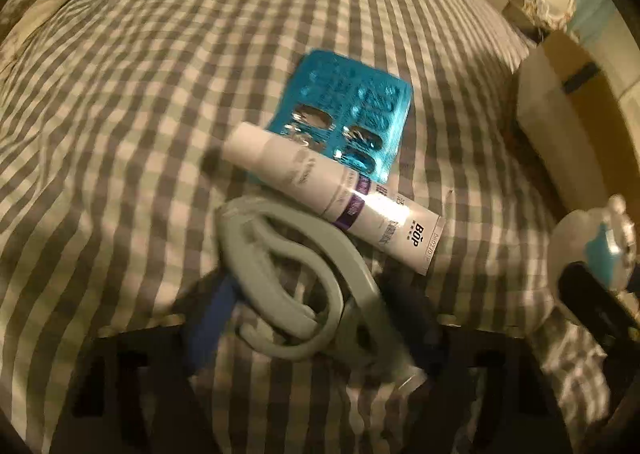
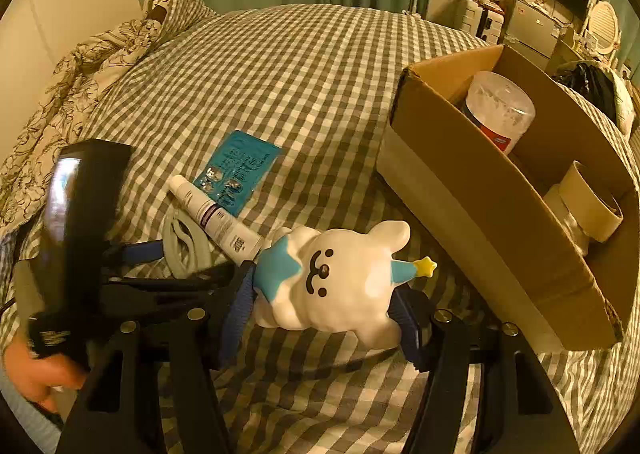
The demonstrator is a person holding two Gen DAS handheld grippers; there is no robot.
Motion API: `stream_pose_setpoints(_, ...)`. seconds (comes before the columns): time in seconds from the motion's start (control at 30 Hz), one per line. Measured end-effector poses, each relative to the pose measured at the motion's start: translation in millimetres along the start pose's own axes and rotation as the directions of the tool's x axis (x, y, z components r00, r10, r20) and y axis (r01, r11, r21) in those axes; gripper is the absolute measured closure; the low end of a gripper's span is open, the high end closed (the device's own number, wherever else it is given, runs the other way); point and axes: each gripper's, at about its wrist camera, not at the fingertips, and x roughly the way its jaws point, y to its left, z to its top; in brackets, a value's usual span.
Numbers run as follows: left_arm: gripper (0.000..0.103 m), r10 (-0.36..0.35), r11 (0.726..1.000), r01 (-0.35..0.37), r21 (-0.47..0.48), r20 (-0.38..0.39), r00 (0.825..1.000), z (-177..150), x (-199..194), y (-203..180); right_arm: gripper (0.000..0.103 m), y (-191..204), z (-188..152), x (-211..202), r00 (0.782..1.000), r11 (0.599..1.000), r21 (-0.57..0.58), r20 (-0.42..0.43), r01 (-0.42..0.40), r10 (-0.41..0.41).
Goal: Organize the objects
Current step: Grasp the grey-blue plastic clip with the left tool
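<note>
Hiding behind blur, left fingers (image 1: 224, 318).

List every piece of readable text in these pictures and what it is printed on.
"BOP": on the white tube, near its crimped end.
"D8022Y0", roughly: faint code stamped on the tube's crimp; uncertain.
Small print and purple band on the tube: too blurred to read.
Blue blister pack: print illegible.
Red label on the plastic jar: too small.

Dim, warm indoor light; motion blur smears the left wrist view, glare streaks the tube (image 1: 336, 190), fisheye edges darken.
</note>
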Motion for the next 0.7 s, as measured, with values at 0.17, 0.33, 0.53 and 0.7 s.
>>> stream_pose_setpoints(0.17,0.036,-0.043,0.999,0.043,-0.011,0.051,0.998,-13.5,-35.0,2.3,0.04,0.3,-5.9,-6.6,1.0,1.0,0.017,0.012,0.013,-0.013)
stream_pose_setpoints(0.33,0.036,-0.033,0.999,0.033,0.007,0.128,0.991,-30.6,-80.9,3.9,0.04,4.6,-14.6,-24.0,0.999,1.0,0.031,0.04,0.006,-0.007)
stream_pose_setpoints(0.53,0.036,-0.018,1.0,0.016,0.01,0.208,0.978,-54.2,-123.9,7.7,0.04,19.1,-26.2,-60.5,0.994,1.0,0.013,0.105,0.008,-0.009)
stream_pose_setpoints(0.7,0.036,-0.018,0.999,0.005,0.047,0.299,0.954,-63.4,-163.6,-4.7,0.04,21.1,-31.5,-97.4,0.987,1.0,0.016,0.162,0.005,-0.008)
